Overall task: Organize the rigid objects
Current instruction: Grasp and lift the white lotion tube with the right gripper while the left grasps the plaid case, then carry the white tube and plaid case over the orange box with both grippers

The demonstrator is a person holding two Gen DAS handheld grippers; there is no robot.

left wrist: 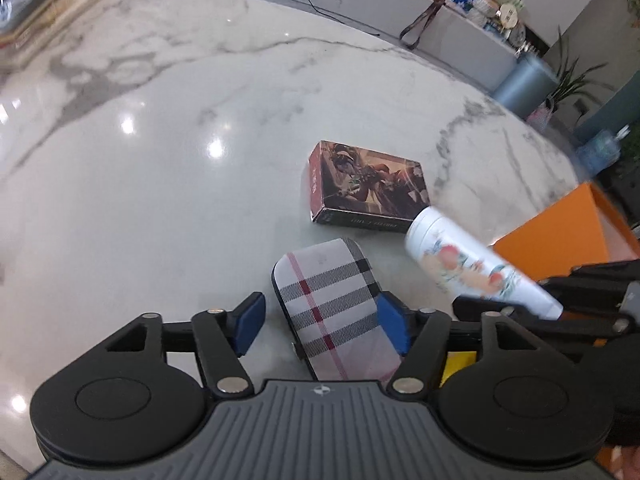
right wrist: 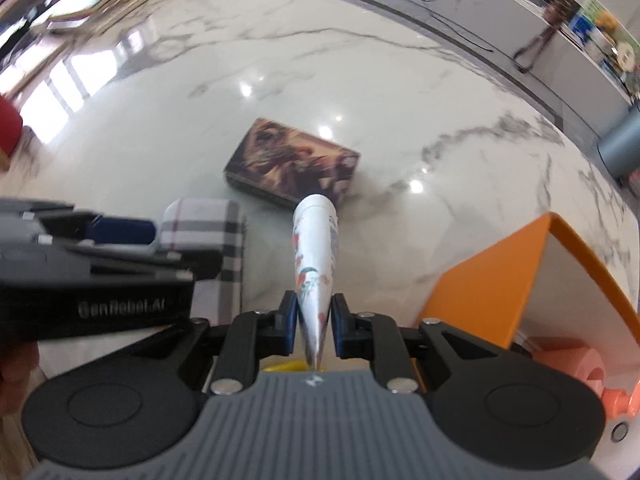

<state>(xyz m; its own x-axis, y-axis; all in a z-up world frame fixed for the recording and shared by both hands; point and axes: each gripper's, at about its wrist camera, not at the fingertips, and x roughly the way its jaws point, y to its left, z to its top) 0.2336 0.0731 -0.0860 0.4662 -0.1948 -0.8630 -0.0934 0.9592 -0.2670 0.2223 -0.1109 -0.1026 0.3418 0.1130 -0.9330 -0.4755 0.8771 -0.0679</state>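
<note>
left hand-held gripper (left wrist: 320,322) stands open astride the plaid case (left wrist: 334,308) on the desk (left wrist: 160,140); right hand-held gripper (right wrist: 316,322) clamps the tube (right wrist: 316,256), beside the case, box (left wrist: 366,186) beyond.

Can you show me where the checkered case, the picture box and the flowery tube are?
Plaid rounded case (left wrist: 332,300), left wrist view, top face.
Dark illustrated cardboard box (left wrist: 372,178), left wrist view, printed lid.
White floral squeeze tube (right wrist: 316,248), right wrist view, mid body.

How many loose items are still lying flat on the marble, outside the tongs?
2: the plaid case between the open left tongs, and the picture box beyond it. More may hide behind the orange box.
</note>
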